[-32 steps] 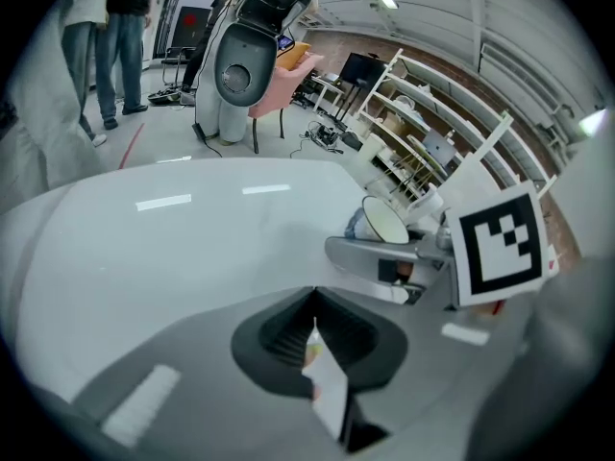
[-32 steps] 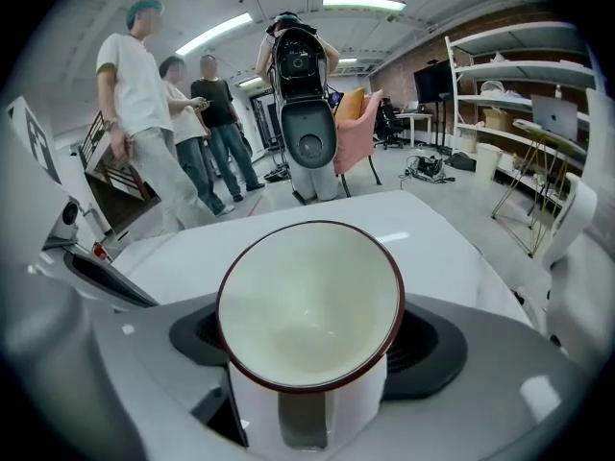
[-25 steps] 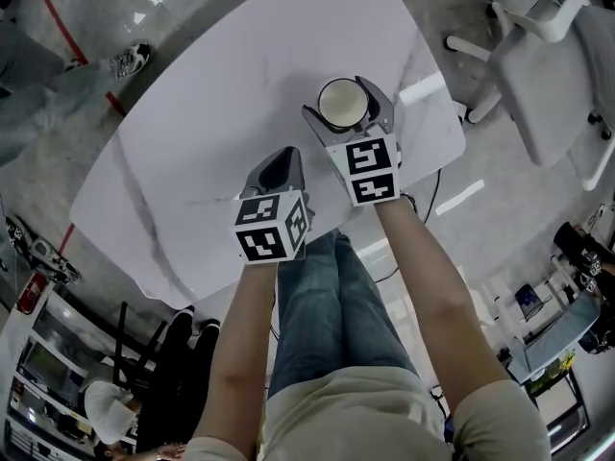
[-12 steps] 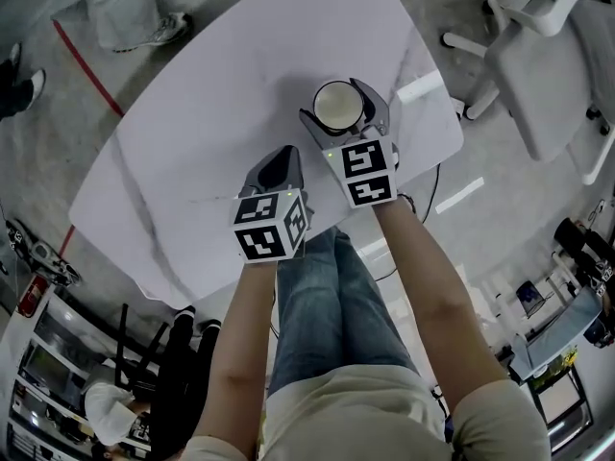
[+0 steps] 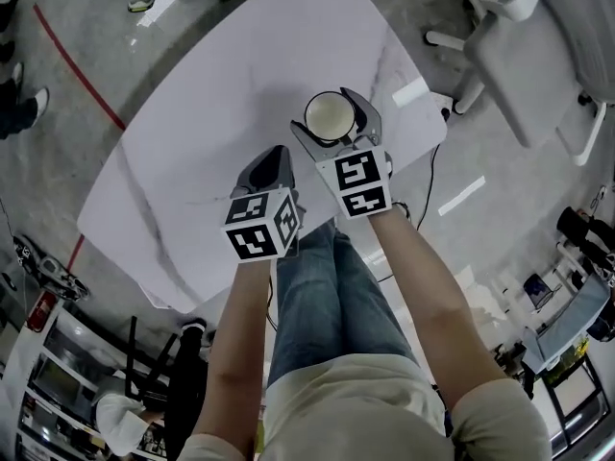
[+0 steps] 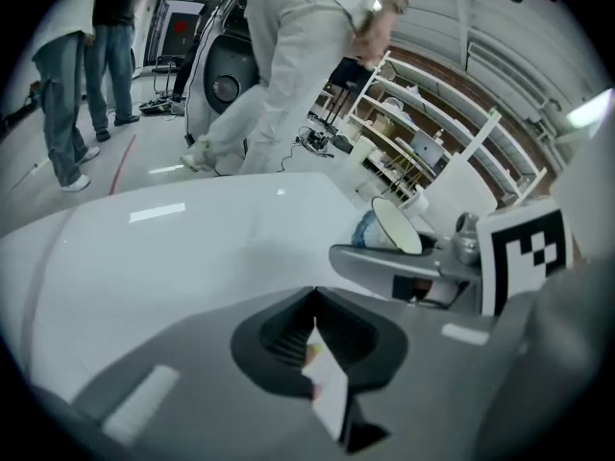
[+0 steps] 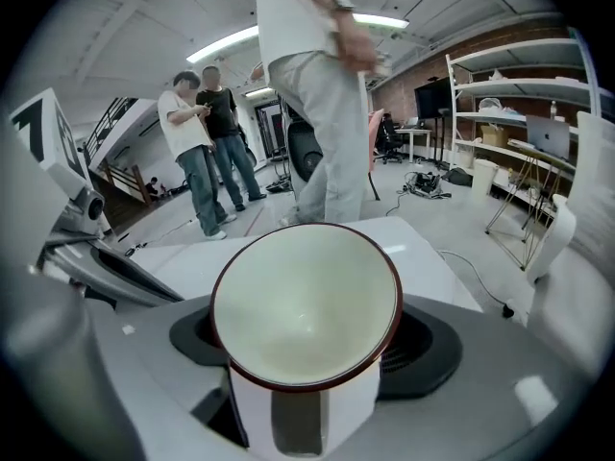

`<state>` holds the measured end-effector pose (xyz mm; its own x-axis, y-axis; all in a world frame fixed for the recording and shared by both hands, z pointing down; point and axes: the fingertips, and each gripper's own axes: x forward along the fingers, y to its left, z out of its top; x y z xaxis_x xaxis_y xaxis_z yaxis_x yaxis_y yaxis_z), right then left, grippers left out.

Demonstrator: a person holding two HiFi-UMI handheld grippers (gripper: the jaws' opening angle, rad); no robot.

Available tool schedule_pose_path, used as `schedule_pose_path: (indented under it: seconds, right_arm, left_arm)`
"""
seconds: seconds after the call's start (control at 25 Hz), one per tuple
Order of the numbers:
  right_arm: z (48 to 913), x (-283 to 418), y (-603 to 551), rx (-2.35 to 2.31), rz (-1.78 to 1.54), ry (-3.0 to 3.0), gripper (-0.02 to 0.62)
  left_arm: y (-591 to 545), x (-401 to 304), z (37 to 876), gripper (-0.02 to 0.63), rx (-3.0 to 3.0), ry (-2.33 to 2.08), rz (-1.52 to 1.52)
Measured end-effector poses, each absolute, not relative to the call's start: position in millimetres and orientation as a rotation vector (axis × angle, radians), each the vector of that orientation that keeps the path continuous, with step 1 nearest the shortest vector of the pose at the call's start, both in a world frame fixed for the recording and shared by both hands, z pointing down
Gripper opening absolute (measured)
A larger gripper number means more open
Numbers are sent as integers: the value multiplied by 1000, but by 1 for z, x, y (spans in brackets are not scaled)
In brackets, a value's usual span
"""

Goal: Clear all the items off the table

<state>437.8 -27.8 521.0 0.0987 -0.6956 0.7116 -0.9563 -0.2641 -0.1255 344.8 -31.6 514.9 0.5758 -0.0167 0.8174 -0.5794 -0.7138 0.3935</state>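
My right gripper (image 5: 336, 104) is clamped on a cup (image 5: 330, 115), 1 jaw on each side of its body, over the tabletop's (image 5: 211, 104) near right part, close to that edge. In the right gripper view the cup (image 7: 306, 301) fills the middle: cream inside, dark red rim, white wall facing me, with the right gripper (image 7: 307, 346) pressing its dark pads (image 7: 428, 349) on it above the tabletop (image 7: 192, 257). From the left gripper view the cup (image 6: 389, 227) sits tilted and shows a blue pattern on its outside. I cannot tell whether its base is clear of the tabletop (image 6: 144, 257).

My left gripper (image 5: 276, 155) hangs over the tabletop's near edge, its marker cube (image 5: 261, 224) just outside that edge. In its own view the left gripper (image 6: 312, 294) is clenched, tips together, with a thin white card (image 6: 329, 397) standing edge-on in the seam behind them.

My legs in jeans (image 5: 322, 305) reach under the tabletop's near edge. A white office chair (image 5: 538, 56) stands off the tabletop's far right corner, and a red floor line (image 5: 82, 65) runs past its left side. Beyond the far edge 2 people (image 7: 207, 152) stand talking, another person (image 7: 312, 94) is right at that edge, and white shelving (image 7: 524, 94) lines the wall to the right.
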Motion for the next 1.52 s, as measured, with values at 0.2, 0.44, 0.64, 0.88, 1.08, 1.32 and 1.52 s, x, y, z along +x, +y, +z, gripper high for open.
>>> schedule_pose_path:
  seconds: [0.2,0.44,0.64,0.88,1.08,1.32,1.52]
  right_arm:
    - [484,441,-18,2061,944,-1613,408]
    - [446,446,-4,2107,913,-1585,409]
    - [421,446,6,2135,906,-1550,410]
    - [392,442,24,2164,909,-1511,409]
    - [371,440,37,2178,920,-1493,409]
    - [344,443,49,2203,908,-1470,408]
    - [325,453,63,2233,908,-1442,408]
  left_arm:
    - [-22,349,490,9,2174,-448,1106]
    - [-12,352,461,9,2200,-416,1096]
    - [-7,354,439,9,2218,-383,1090]
    - [1,356,415,9,2245,-335,1100]
    - [4,356,398,9,2262,-315,1103]
    - [10,360,382,9,2279,-291,1115]
    - [19,374,367,9,2304,-248,1127]
